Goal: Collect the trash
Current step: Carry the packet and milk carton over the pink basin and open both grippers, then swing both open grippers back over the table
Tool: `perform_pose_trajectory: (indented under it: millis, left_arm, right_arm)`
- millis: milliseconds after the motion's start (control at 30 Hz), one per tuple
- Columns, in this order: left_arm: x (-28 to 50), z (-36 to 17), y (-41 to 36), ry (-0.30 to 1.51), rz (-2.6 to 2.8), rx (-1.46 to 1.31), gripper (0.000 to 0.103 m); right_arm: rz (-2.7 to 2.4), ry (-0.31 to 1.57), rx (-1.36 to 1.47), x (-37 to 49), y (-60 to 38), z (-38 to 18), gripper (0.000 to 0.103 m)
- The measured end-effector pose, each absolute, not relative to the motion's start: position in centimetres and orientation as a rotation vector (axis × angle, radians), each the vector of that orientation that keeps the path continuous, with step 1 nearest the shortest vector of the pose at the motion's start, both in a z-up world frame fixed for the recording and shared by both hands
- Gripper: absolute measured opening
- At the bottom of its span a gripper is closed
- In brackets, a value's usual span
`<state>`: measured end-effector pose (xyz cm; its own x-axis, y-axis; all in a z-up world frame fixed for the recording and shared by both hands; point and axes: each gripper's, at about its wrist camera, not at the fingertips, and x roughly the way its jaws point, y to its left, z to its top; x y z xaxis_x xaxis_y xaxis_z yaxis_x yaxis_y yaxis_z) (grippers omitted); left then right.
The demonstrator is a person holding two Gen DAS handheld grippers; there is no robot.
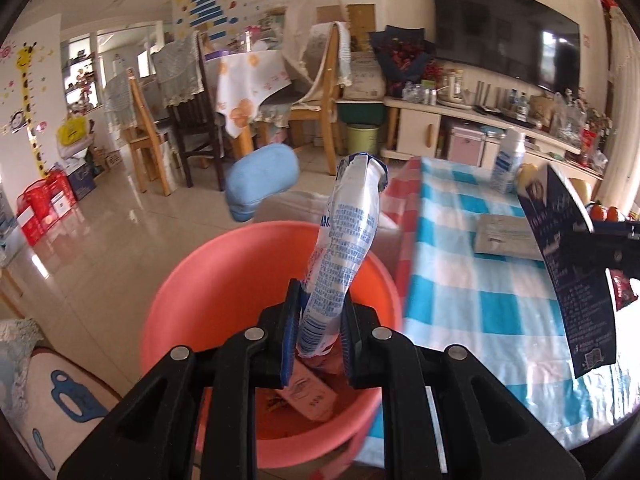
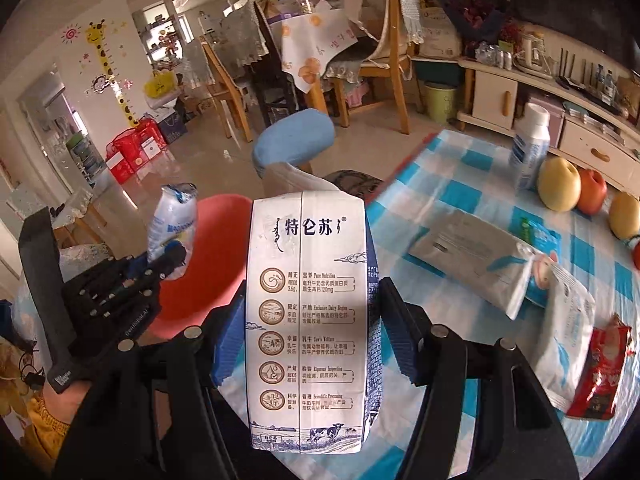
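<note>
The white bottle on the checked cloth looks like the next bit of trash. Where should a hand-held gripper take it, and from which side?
Grip the white bottle around its straight middle, below the cap, coming level from the open cloth side. It stands upright and round, and the fruit sits close on its other side.

Two grippers: the left gripper and the right gripper. One pink bucket, at the left of the worktop. One milk carton. One crumpled white pouch. One white bottle, far on the worktop. Three fruits at the far right: two yellow, one red-orange. One red wrapper, near right. One grey flat pack.
</note>
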<state>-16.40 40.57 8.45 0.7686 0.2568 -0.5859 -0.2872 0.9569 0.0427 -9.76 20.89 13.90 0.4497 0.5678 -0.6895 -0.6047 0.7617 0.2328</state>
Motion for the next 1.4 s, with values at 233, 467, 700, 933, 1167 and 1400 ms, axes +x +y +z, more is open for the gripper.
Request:
perform_pose_trajectory:
  millis: [233, 467, 700, 933, 1167, 1400]
  left_arm:
    - [-16.1, 7.0, 44.1, 0.666, 0.353, -0.08, 0.02]
    - [-15.3, 5.3, 45.8, 0.704, 0.376, -0.105, 0.02]
    - [-14.7, 3.8, 46.3, 0.737, 0.389, -0.111, 0.022]
    - [-14.4, 2.7, 46.6, 0.758, 0.467, -0.085, 0.076]
    - [-14.0, 3.0, 46.4, 0.763, 0.481, -0.049, 0.085]
    - [-13.7, 4.4, 43.9, 0.742, 0.475, 0.003, 0.092]
  right_arm:
    - [0.811, 0.791, -0.086, -9.0, 28.6, 14.9, 0.064]
    - [0.819, 0.795, -0.124, -7.6, 33.1, 13.2, 0.064]
    - [0.812, 0.797, -0.163, -6.8, 35.5, 11.4, 0.064]
    - [0.798, 0.825, -0.108, -5.9, 35.1, 10.3, 0.082]
    - [0.728, 0.788, -0.122, -6.6, 31.9, 10.6, 0.088]
    - [0.649, 0.754, -0.244, -8.2, 28.5, 10.8, 0.09]
